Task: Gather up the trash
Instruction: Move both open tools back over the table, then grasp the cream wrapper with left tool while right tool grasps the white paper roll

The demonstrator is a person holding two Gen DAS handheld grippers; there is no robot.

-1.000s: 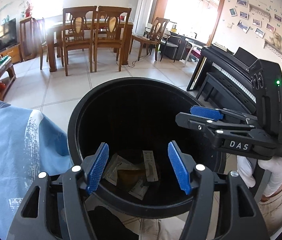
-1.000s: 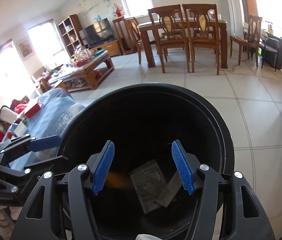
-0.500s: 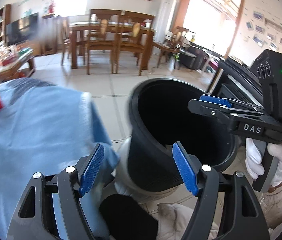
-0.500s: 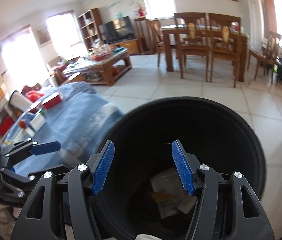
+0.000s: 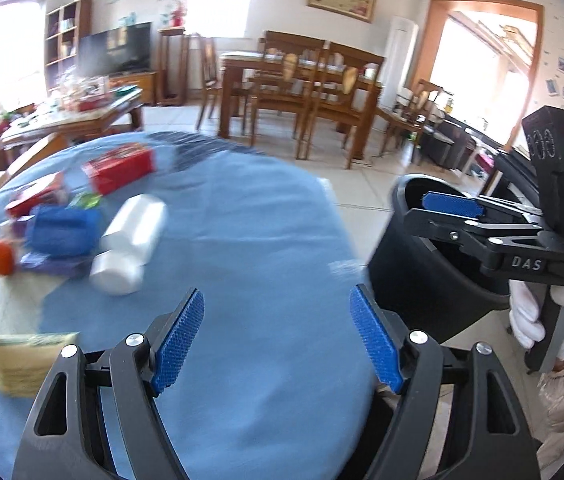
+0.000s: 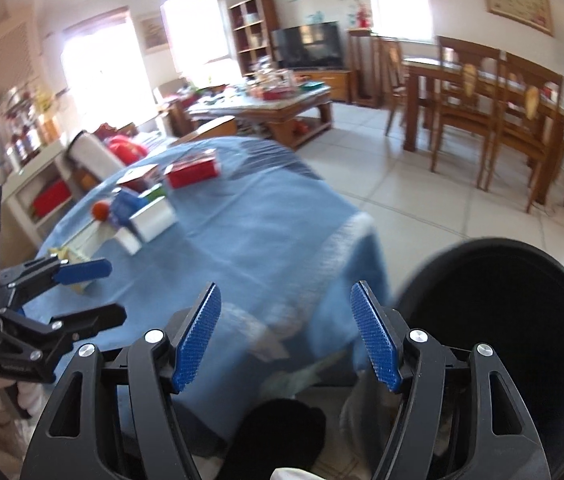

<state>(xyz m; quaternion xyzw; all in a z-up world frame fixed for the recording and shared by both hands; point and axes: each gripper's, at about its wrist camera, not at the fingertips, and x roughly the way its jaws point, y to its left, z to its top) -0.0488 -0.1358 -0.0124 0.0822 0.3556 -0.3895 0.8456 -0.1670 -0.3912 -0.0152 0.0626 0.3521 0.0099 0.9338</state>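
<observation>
Left gripper (image 5: 276,338) and right gripper (image 6: 286,332), jaws apart, flank the blue table's (image 5: 262,240) edge beside the bin (image 6: 522,320).

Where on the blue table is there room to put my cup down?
The blue tablecloth is bare across its middle and its bin-side half, between the white bottle and the black bin. The far-left corner is crowded: red box, blue packet, lollipop, yellow packet.
</observation>
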